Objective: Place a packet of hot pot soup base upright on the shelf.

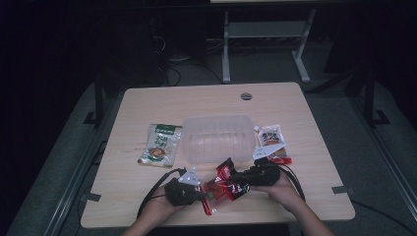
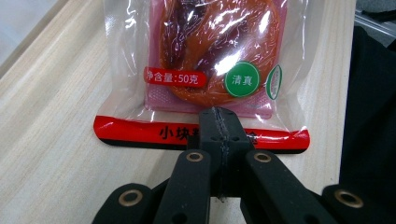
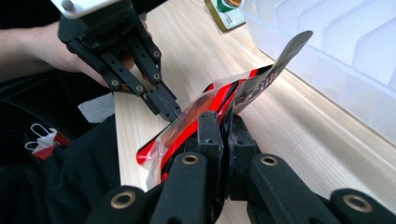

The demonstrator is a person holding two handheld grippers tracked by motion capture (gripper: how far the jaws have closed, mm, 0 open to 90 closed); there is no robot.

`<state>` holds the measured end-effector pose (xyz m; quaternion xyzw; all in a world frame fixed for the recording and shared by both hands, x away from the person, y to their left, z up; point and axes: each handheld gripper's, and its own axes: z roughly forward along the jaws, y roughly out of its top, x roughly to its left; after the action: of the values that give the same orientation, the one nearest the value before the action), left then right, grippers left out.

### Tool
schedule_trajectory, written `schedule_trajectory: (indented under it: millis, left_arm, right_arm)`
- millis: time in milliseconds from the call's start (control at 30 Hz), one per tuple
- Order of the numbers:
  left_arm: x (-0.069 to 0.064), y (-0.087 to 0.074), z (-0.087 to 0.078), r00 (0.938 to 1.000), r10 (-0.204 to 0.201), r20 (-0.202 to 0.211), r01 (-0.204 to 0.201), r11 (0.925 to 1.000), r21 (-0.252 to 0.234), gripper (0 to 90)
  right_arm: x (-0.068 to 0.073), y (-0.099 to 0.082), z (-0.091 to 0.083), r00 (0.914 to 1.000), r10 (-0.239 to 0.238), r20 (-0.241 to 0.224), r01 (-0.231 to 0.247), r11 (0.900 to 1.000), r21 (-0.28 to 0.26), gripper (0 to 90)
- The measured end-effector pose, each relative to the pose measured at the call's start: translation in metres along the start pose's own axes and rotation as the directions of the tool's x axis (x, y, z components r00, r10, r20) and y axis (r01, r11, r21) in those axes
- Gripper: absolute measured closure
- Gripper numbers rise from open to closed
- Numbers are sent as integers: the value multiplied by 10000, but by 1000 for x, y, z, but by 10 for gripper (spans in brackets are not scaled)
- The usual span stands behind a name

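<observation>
Left gripper [image 2: 218, 135]: jaws closed on the red bottom edge of a clear plastic snack packet with red trim [image 2: 205, 70], which extends ahead of the jaws over the light wooden table [image 2: 51, 140].
Right gripper [image 3: 223, 128]: jaws closed on a dark red foil packet [image 3: 261, 84]; clear plastic bin [image 3: 336, 51] beyond, to the right.

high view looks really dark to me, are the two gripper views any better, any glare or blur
High view: dim, room black beyond the table, detail soft. Left gripper view: bright and sharp, printing readable, white glare patches on the clear packet. Right gripper view: well lit, the plastic bin washed out and pale, the left claw and the right claw both reasonably sharp.
</observation>
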<state>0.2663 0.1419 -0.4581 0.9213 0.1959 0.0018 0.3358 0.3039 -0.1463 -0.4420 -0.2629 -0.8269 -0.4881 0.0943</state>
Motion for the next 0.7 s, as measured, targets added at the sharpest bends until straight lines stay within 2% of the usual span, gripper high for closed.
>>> schedule_trajectory:
  millis: [233, 267, 467, 533, 567, 600, 633, 667, 700]
  left_arm:
    - [0, 0, -1, 9999, 103, -22, -103, 9999, 51, 900]
    - [0, 0, 0, 10000, 46, -24, -46, 10000, -9, 900]
    - [0, -1, -1, 9999, 99, -43, -99, 9999, 21, 899]
    - [-1, -1, -1, 9999, -70, 85, 70, 10000, -18, 899]
    - [0, -1, -1, 9997, -120, 231, 121, 9999, -47, 898]
    - [-1, -2, -2, 9987, -335, 379, 345, 9990, -282, 898]
    - [-1, -2, -2, 9987, -335, 379, 345, 9990, -282, 898]
    - [0, 0, -9, 9991, -276, 322, 296, 9975, -636, 898]
    - [0, 0, -9, 9991, -276, 322, 296, 9975, -636, 898]
  right_arm:
    - [0, 3, -4, 9996, 147, -230, -150, 9998, -149, 863]
    - [0, 4, -6, 9989, 228, -398, -241, 9992, -314, 866]
    - [4, 7, -7, 9992, 195, -357, -204, 9995, -249, 900]
    - [5, 7, -7, 9990, 188, -417, -201, 9993, -323, 900]
    - [8, 9, -9, 9986, 100, -521, -127, 9986, -519, 900]
    - [9, 11, -10, 9984, 60, -558, -96, 9979, -639, 900]
    - [10, 12, -12, 9981, 7, -615, -53, 9972, -747, 900]
    - [11, 13, -14, 9978, 24, -656, -85, 9957, -926, 900]
    - [12, 15, -17, 9969, 76, -777, -163, 9936, -1122, 900]
